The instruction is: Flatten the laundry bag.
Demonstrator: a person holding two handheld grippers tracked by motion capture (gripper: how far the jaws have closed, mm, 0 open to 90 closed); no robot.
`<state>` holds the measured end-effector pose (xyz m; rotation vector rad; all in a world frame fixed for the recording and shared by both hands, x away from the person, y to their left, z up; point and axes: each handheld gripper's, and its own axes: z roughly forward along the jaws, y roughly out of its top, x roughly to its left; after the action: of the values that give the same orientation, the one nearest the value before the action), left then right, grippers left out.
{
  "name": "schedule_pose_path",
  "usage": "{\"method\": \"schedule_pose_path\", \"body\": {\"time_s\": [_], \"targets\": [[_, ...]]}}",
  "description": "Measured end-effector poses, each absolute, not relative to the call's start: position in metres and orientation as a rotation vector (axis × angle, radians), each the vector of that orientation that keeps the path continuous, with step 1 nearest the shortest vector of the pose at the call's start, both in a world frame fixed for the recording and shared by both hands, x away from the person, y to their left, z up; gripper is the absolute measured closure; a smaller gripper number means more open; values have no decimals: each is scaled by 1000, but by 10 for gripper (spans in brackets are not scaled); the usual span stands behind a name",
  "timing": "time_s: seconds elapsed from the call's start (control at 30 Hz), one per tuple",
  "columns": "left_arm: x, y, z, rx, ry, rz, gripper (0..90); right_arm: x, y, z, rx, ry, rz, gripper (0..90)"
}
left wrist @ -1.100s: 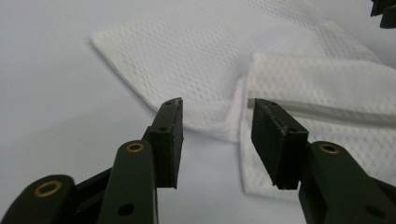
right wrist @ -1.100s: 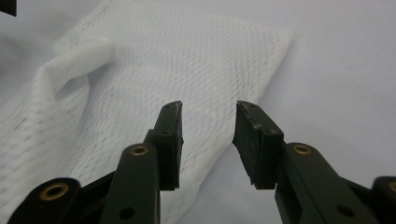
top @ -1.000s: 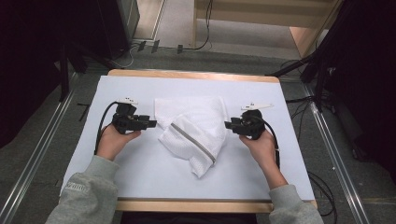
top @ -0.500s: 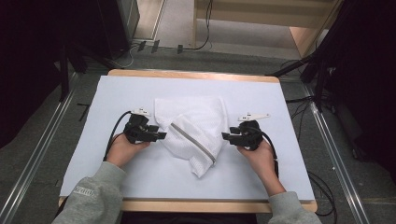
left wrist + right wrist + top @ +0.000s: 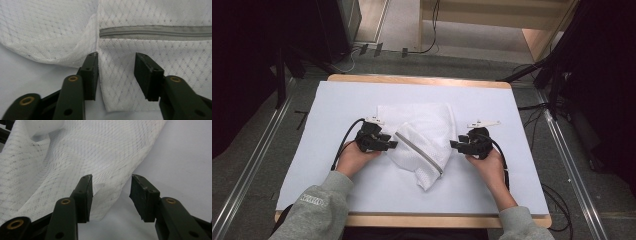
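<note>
Just ahead of the left gripper (image 5: pixel 388 144), between its wide-parted jaws, lies the near-left edge of a white mesh laundry bag (image 5: pixel 422 140), with the grey zipper (image 5: pixel 155 32) running crosswise a little beyond the jaw tips; nothing is pinched yet, though one jaw touches a fold of mesh. The bag itself sits crumpled in the middle of the white table cover (image 5: pixel 492 105), between the two tools. On the far side, the right gripper (image 5: pixel 455 145) is likewise spread open, one jaw over the bag's right hem and the other over bare cover, gripping nothing.

The step in hand looks like the approach to a two-sided grasp, probably to spread or straighten the bag. The next move calls for each tool to slide a little farther onto its edge and close on mesh (a thin, slippery layer, so a shallow bite could slip). On the person's left sleeve (image 5: pixel 314 200) there is small lettering, too blurred to read; the bag carries no legible label.
</note>
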<state>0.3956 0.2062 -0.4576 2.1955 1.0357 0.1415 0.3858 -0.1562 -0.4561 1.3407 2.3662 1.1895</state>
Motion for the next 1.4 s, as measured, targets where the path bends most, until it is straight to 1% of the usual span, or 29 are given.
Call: {"method": "schedule_pose_path", "body": {"time_s": [0.07, 0.1, 0.13, 0.17, 0.2, 0.27, 0.37, 0.43, 0.5, 0.6, 1.0, 1.23, 1.4], "targets": [[395, 205, -458, 2198, 1042, 152, 699, 388, -155, -457, 1347, 2362, 1188, 540], [395, 205, -458, 2199, 1049, 138, 778, 390, -154, -458, 1351, 2360, 1185, 540], [395, 205, -458, 2199, 1058, 145, 803, 391, -154, -459, 1356, 2359, 1181, 540], [396, 205, -459, 2204, 1060, 140, 862, 392, -154, -460, 1366, 2358, 1187, 541], [396, 205, -459, 2200, 1062, 134, 894, 394, -153, -461, 1373, 2361, 1185, 544], [397, 205, -458, 2201, 1074, 113, 900, 396, -151, -462, 1386, 2370, 1182, 558], [398, 205, -457, 2199, 1083, 67, 900, 399, -148, -465, 1386, 2398, 1157, 625], [399, 205, -456, 2185, 1092, 34, 900, 399, -147, -465, 1390, 2409, 1140, 709], [398, 208, -452, 2172, 1089, 21, 900, 399, -147, -463, 1391, 2409, 1126, 826], [395, 215, -445, 2140, 1096, 19, 900, 401, -150, -459, 1382, 2398, 1127, 890], [368, 264, -420, 2027, 1157, 46, 900, 418, -163, -445, 1420, 2307, 1199, 900], [345, 285, -419, 2023, 1200, 47, 900, 423, -153, -438, 1391, 2317, 1228, 900], [330, 297, -417, 2042, 1223, 88, 900, 426, -141, -437, 1352, 2338, 1220, 900]]}}
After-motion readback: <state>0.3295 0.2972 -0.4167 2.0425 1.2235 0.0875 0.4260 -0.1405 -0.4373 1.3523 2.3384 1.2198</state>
